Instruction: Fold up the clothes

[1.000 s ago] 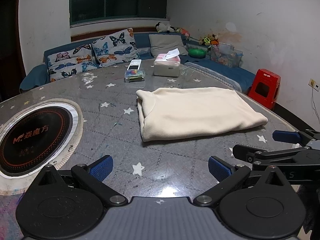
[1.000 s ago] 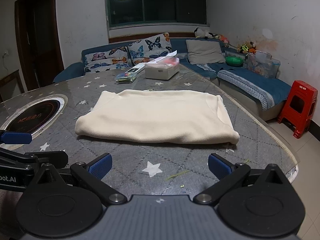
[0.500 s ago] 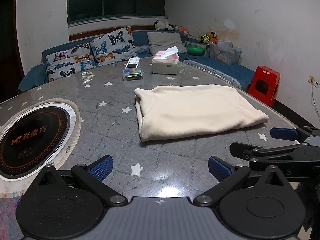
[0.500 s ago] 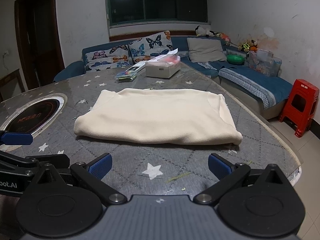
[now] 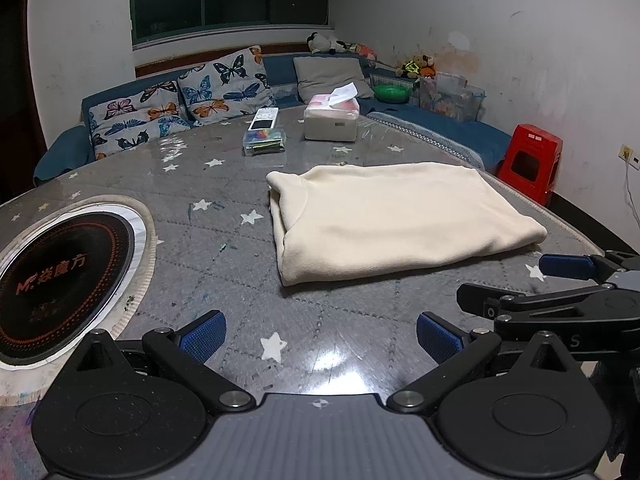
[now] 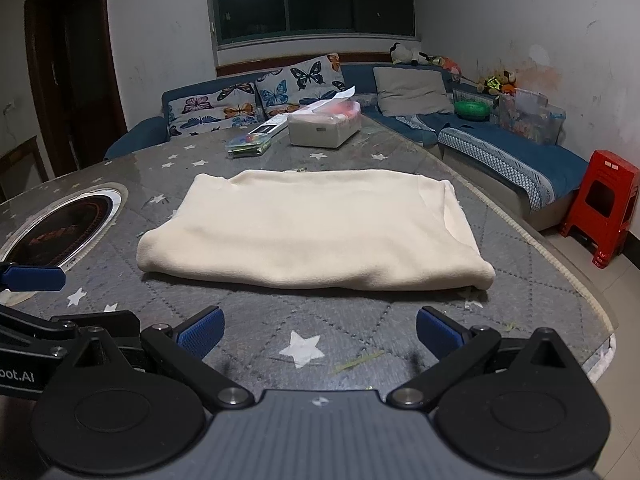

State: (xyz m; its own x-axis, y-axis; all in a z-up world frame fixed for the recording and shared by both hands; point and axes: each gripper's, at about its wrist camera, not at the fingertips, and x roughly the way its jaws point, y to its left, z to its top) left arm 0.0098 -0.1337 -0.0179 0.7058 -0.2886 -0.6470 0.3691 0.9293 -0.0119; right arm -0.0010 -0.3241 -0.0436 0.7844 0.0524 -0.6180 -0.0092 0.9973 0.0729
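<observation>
Cream garment [image 6: 312, 228] lies mid-frame on the desk [image 6: 304, 320], already a flat layered rectangle. Left hand-held gripper [image 5: 320, 332] and right hand-held gripper [image 6: 318, 330] both spread wide, empty, short of its near edge. Fits either fold finished or another fold pending; can't tell which step from this.

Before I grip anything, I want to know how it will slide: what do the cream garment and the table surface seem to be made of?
The folded cream garment looks like soft fleece or brushed knit: matte, fuzzy, thick rounded fold edges. The table surface looks like grey quilted star-print cloth under a clear glossy cover, glass or plastic, since it mirrors the ceiling lamp. Likely slippery under the cloth.
</observation>
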